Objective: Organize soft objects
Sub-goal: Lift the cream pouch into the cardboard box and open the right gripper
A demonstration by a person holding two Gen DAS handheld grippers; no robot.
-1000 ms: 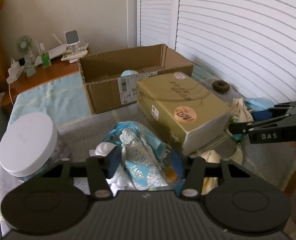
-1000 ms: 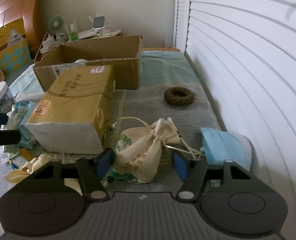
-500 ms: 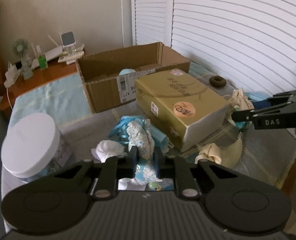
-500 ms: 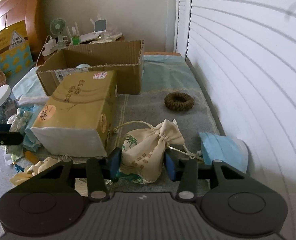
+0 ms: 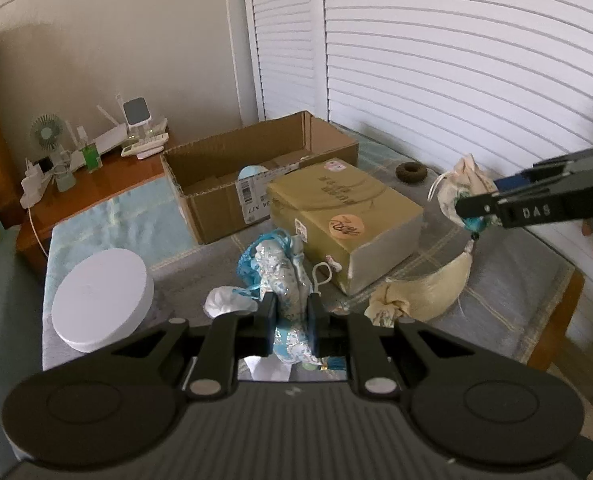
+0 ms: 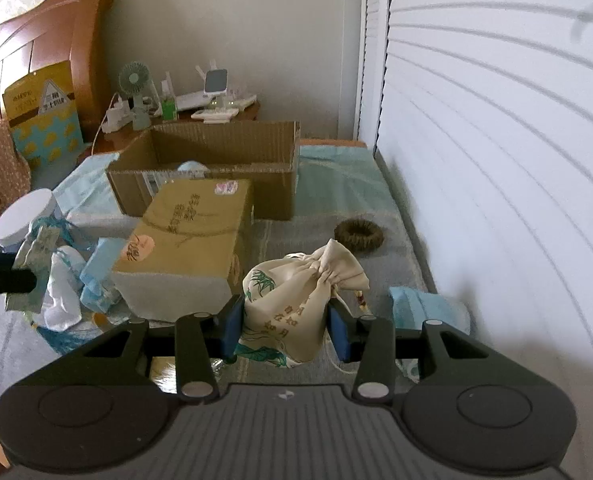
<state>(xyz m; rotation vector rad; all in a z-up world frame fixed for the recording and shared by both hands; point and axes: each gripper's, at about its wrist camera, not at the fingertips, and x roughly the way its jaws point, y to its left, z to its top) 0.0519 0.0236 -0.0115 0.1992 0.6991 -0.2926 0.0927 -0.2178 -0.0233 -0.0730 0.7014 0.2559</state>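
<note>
Since 1 s ago both grasps were closed: left hand-held gripper clamped on blue pouch at lower centre, right hand-held gripper on lifted cream bag, so both judged ready for box.

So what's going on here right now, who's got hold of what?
Both grippers are shut on soft items above the cluttered table. The left gripper clamps a blue glittery pouch, which looks raised off the cloth. The right gripper holds a cream drawstring bag, lifted in the air beside the yellow tissue box. The open cardboard box sits behind, seemingly the drop spot. A brown scrunchie and a blue face mask lie untouched.
</note>
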